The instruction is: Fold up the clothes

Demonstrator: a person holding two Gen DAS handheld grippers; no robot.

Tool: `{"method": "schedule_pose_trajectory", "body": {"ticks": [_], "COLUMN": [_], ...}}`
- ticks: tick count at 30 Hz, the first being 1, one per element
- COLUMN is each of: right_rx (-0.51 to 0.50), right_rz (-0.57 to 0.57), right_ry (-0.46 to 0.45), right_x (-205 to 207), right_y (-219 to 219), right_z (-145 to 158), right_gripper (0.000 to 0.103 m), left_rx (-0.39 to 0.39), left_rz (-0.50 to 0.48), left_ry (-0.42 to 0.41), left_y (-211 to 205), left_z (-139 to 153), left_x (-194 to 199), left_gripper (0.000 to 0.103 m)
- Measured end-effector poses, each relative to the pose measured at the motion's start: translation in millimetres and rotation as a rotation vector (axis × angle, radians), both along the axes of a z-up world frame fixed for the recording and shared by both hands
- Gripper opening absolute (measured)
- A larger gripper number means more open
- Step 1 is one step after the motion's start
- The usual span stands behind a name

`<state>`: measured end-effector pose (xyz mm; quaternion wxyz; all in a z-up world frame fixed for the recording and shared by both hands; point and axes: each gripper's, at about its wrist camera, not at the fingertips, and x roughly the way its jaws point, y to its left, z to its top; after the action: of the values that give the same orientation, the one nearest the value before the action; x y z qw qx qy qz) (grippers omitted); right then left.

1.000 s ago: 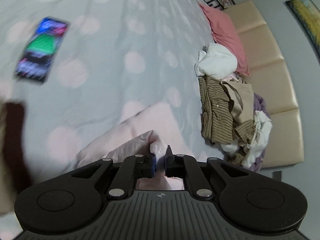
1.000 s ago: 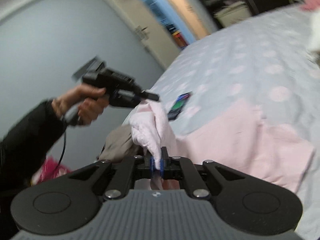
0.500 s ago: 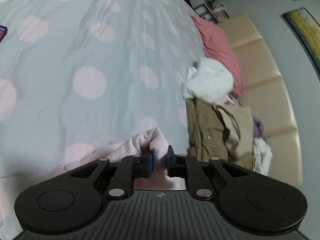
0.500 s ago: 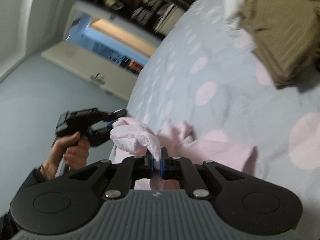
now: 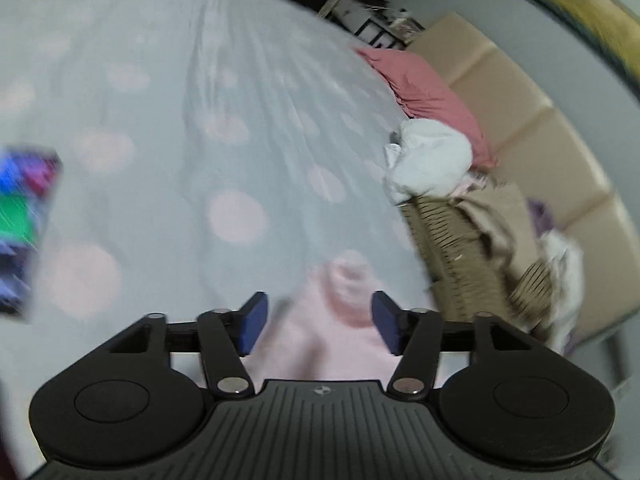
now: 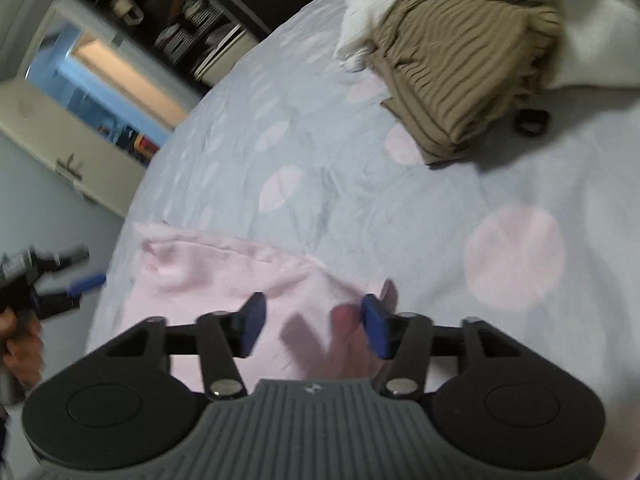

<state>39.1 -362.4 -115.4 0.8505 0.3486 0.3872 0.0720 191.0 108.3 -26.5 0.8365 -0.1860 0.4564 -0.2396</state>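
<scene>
Pale pink garment (image 6: 224,280), plain, lying on a light grey-blue bedspread (image 6: 360,208) dotted with big soft-pink circles. Blue pads (image 5: 252,322) on black gripper fingers. Tan-brown shirt (image 6: 460,76) with thin dark stripes; white cloth (image 5: 430,162) bunched beside it. Dusty rose-red pillow (image 5: 424,92) against a beige padded headboard (image 5: 532,120). Phone (image 5: 20,216) screen blurred in green, blue and purple. Yellow-toned picture (image 5: 588,12) on a grey wall.

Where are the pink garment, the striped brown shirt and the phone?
pink garment (image 6: 224,276): right wrist view, flat middle.
striped brown shirt (image 6: 460,68): right wrist view, folded top.
phone (image 5: 20,220): left wrist view, blurred screen.
</scene>
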Motion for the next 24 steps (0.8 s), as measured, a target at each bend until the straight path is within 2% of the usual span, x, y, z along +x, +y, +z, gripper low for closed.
{"method": "schedule_pose_trajectory", "body": {"ticks": [2,3,5,9,11,17,19,22,24], "right_rx": [0.05,0.076,0.121,0.23,0.245,0.248,0.249,0.271,0.294], "right_rz": [-0.025,-0.036,-0.044,-0.039,-0.049,-0.076,-0.074,-0.066,-0.062], "right_ry": [0.032,0.052,0.1,0.188,0.212,0.153,0.132,0.092,0.072], "right_x": [-20.5,-31.2,-50.5,-75.1,-76.1,-72.5,-66.7,-58.1,-53.8], "right_y": [-1.5,-2.3,2.5,14.1,20.0,25.5,27.0,28.8,29.8], "right_z": [1.8,2.2,-1.3,-24.5,-35.5,-49.1,-51.0,-54.2,-57.8], "right_gripper": [0.075,0.076,0.092,0.093,0.093,0.094,0.094,0.094,0.094], "left_rx": [0.061,0.069,0.062,-0.02,-0.018,-0.011,0.02,0.054,0.037], "left_rz": [-0.051,-0.085,-0.137,-0.197,-0.212,-0.256,-0.277,-0.32,-0.34], "left_ry": [-0.04,-0.028,0.027,0.106,0.108,0.114,0.111,0.111,0.121], "left_y": [10.3,12.9,15.9,16.5,15.9,14.2,11.1,3.5,3.6], "left_z": [0.0,-7.3,-25.8,-60.0,-65.8,-82.9,-85.5,-87.0,-87.2], "left_x": [-11.4,-14.7,-19.2,-26.7,-29.1,-36.0,-33.8,-27.6,-20.6], "left_gripper": [0.067,0.068,0.068,0.068,0.068,0.074,0.079,0.079,0.079]}}
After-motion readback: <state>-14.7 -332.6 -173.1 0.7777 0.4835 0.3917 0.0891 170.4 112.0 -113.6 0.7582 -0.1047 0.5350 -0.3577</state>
